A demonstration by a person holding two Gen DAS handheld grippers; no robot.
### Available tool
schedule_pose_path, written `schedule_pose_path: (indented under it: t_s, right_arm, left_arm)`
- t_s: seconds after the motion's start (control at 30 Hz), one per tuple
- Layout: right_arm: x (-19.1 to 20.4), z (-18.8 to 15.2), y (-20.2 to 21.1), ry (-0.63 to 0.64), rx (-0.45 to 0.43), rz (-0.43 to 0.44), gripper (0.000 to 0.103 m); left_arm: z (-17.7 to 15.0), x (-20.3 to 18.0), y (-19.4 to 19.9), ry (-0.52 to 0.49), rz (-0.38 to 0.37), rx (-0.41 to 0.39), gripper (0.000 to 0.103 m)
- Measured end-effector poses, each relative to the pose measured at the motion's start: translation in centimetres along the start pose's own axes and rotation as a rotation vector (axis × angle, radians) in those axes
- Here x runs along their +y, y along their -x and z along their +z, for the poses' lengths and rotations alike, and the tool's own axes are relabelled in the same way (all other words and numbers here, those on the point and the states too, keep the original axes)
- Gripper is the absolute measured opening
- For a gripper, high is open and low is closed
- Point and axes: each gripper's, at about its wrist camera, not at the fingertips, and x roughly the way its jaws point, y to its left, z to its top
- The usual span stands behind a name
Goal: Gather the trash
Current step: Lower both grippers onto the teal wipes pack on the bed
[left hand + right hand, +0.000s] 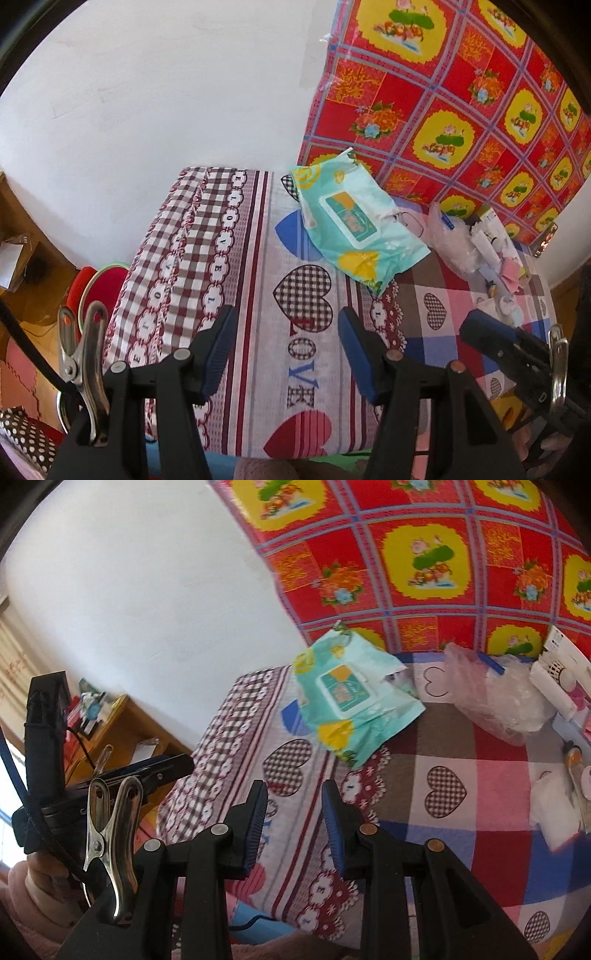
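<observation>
A crumpled light-green wet-wipes pack (354,218) (351,694) lies on the heart-patterned cloth (258,280) (480,749) near the far edge. To its right sits a clear plastic bag (448,236) (498,698) beside a pile of small wrappers and papers (495,254) (561,694). My left gripper (286,347) hovers open above the cloth, short of the pack, nothing between its fingers. My right gripper (294,819) also hangs above the cloth with a narrower gap and nothing in it. The right gripper's fingers (495,336) show at the right edge of the left wrist view.
A red and yellow flowered sheet (461,92) (424,554) hangs behind the table against a white wall. A wooden shelf (110,731) stands at the left, with a red stool (99,291) below. White tissue (554,812) lies at the right on the cloth.
</observation>
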Motion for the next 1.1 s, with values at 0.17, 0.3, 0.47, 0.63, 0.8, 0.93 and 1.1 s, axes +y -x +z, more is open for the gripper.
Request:
schedule_pose_path:
  t_s: [0.17,0.3,0.47,0.63,0.8,0.93,1.1]
  right_arm:
    - [-1.5,0.8,-1.5,-0.065,0.001,-0.028,0.031]
    - [-2.4,1.2,-2.6,-0.112,0.008,-0.051,0.031]
    - [-3.7,1.7,-3.8,-0.171,0.011,-0.072,0.031]
    - [-4.7,2.0,-4.9,-0.206,0.012,-0.1,0.032]
    - [-5.6,2.1,-6.1,-0.24,0.025,-0.124,0.035]
    - [-6.0,2.5,-7.1,-0.256,0.039,-0.143,0.035]
    - [-6.4,3.1,-8.4,-0.273,0.053,-0.152,0.035]
  left_arm:
    - [1.3,0.0,-2.1,-0.006,0.001,0.023,0.06]
    - [2.4,0.0,-3.6,-0.008,0.003,0.039,0.06]
    - [4.0,-0.4,-5.2,-0.028,0.005,0.045,0.06]
    - [5.6,-1.1,-7.3,-0.053,0.005,0.057,0.06]
    - [6.9,-1.7,-9.7,-0.066,-0.003,0.074,0.06]
    - [8.0,-1.9,-11.5,-0.069,-0.007,0.086,0.06]
    - [9.6,-1.8,-13.9,-0.077,-0.006,0.101,0.06]
